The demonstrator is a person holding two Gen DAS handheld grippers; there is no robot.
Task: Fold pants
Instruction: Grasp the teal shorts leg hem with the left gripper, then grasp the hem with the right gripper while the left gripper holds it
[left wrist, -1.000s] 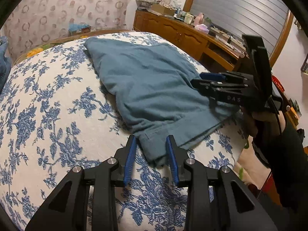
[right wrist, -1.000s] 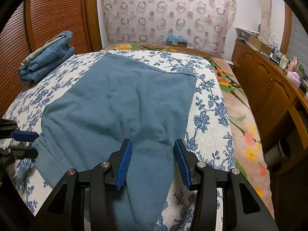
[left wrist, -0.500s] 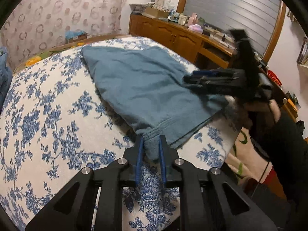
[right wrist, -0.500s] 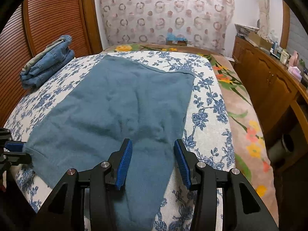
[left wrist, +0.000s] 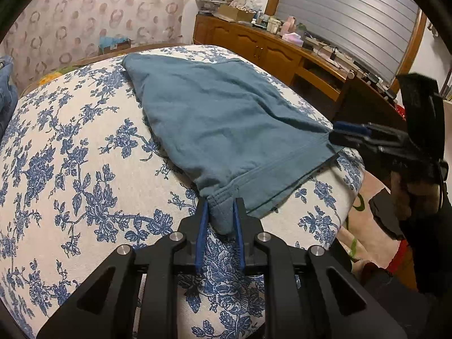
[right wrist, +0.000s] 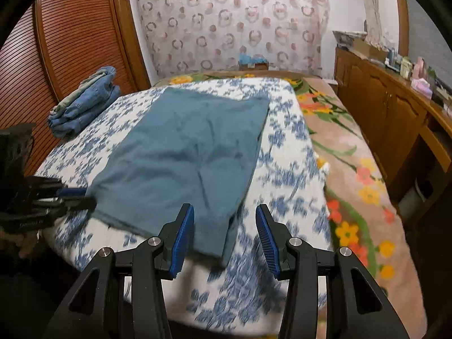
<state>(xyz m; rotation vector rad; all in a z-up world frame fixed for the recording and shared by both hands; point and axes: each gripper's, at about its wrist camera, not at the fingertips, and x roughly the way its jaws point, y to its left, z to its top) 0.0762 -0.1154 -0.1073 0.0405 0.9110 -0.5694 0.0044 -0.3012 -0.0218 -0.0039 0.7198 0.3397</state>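
Teal pants (left wrist: 226,118) lie flat on the bed's blue-flowered cover (left wrist: 70,169). My left gripper (left wrist: 220,207) is shut on the near waistband corner, which bunches between its blue pads. In the right wrist view the left gripper (right wrist: 84,197) holds that corner at the pants' (right wrist: 183,152) left edge. My right gripper (right wrist: 224,214) is open over the pants' other near corner, its pads clear of the cloth. From the left wrist view the right gripper (left wrist: 339,131) sits at that far corner, held by a hand.
A stack of folded jeans (right wrist: 84,104) rests at the bed's far left, by a slatted wooden door (right wrist: 56,56). A floral blanket (right wrist: 353,169) runs along the bed's right side. A cluttered wooden dresser (right wrist: 389,107) lines the right wall.
My left gripper closed on the waistband corner that lay between its jaws. The right gripper drew back to the pants' near corner, still open. The waistband edge now lies stretched straighter.
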